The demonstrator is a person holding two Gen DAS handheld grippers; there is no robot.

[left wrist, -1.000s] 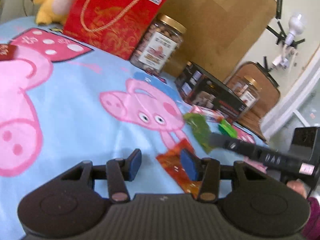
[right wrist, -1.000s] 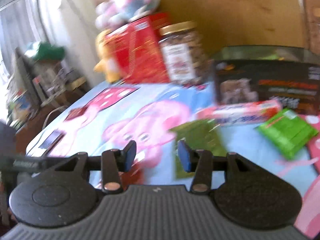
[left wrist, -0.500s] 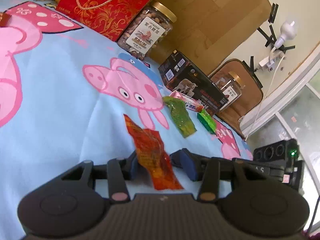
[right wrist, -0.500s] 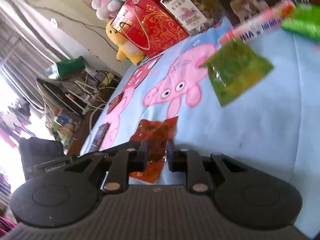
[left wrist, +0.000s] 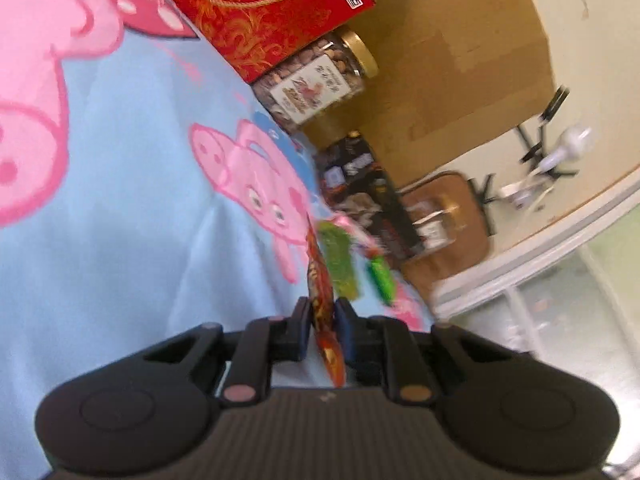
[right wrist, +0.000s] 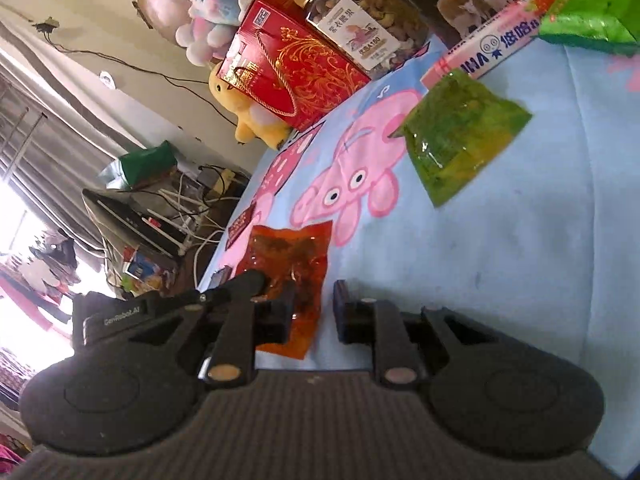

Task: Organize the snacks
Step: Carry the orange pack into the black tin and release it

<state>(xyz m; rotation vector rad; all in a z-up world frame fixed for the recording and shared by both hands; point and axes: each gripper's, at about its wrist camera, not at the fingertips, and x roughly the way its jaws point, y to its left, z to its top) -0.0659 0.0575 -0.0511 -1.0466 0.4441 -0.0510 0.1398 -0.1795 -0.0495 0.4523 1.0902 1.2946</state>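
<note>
Since a second ago my left tongs (left wrist: 324,330) have gone from standing apart over the blanket to clamped on the orange snack packet (left wrist: 320,280), and both views have rolled hard. That packet now stands on edge between the left pads, its long axis running straight out ahead of the tongs toward the far edge of the blue blanket (left wrist: 132,272), its near end poking back past the pads.

From the right camera, the same packet (right wrist: 288,268) lies along the near edge of the blanket with the left tool's finger (right wrist: 240,286) pinching its near left corner. My right tongs (right wrist: 314,312) are easing apart; the packet's near right corner sits just in front of the left pad, not pressed that I can see, so nothing is gripped there.

So the left hand owns it. Further right and well apart lie the green packet (right wrist: 460,140), the pink candy box (right wrist: 492,46) and a bright green bag (right wrist: 592,12) toward the far right corner. I judge the next move is a lift and carry toward those, keeping the floppy packet from folding.
</note>
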